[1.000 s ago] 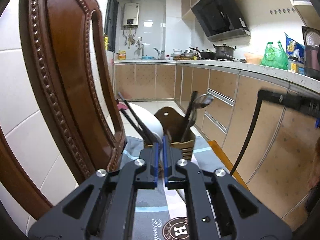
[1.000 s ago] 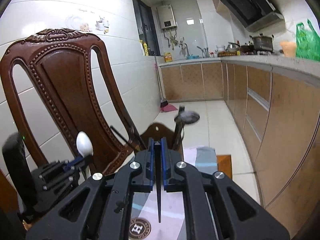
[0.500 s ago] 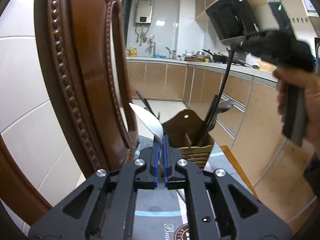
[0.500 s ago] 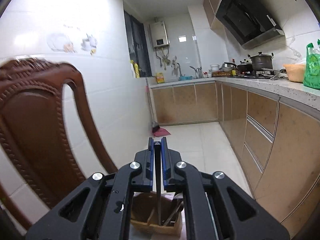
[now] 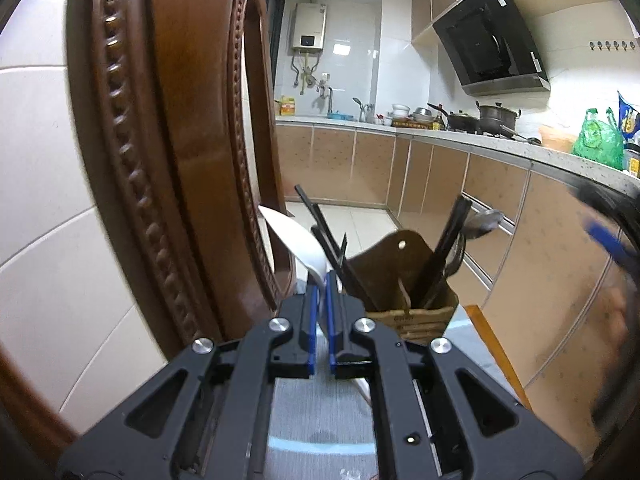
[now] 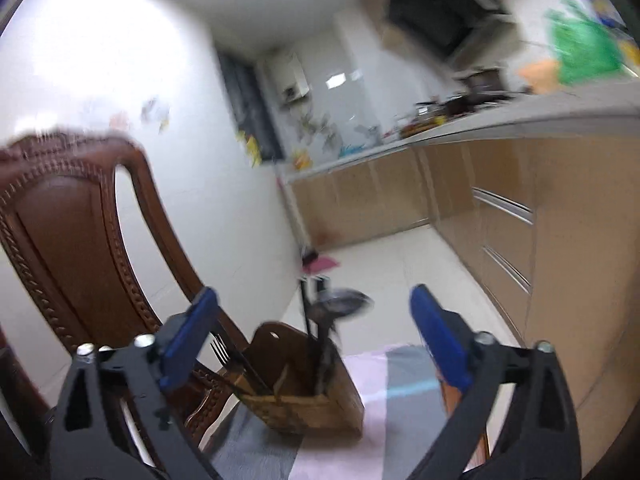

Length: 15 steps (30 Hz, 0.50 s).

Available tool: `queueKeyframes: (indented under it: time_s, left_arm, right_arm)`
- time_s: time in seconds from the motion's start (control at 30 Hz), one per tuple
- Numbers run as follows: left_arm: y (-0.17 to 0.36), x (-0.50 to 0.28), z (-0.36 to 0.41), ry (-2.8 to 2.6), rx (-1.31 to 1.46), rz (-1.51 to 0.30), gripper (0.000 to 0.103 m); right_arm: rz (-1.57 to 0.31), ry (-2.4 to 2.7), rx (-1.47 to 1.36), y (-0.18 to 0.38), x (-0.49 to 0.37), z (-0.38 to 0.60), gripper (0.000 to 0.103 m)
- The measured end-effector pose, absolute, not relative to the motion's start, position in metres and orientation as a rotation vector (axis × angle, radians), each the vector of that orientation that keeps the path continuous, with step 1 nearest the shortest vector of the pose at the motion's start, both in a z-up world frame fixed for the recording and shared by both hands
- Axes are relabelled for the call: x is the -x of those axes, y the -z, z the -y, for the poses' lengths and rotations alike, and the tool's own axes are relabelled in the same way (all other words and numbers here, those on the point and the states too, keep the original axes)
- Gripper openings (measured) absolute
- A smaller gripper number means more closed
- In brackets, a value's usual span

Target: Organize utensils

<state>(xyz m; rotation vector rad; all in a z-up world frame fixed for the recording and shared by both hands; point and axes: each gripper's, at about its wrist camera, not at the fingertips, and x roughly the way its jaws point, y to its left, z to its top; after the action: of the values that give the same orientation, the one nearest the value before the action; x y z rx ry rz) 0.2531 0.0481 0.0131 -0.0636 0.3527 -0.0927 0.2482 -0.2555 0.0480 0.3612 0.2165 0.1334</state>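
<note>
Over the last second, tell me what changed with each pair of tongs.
The right tongs opened and let go of the black chopstick, which now stands in the wooden utensil holder. The left tongs stay shut on the white spoon, beside the holder.

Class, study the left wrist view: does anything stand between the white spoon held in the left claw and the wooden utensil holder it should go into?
Nothing visible blocks it. The left claw grips the white spoon just left of the wooden utensil holder, whose left compartment already holds black chopsticks leaning toward the spoon.
</note>
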Motion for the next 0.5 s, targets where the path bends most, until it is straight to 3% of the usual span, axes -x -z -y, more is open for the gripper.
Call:
queueKeyframes:
  time_s: [0.5]
  left_arm:
    - [-0.025,-0.389,0.017,-0.024,-0.024,-0.318,0.004]
  right_arm:
    - [-0.369,-0.131,-0.525,0.009,-0.214,0.326,0.098]
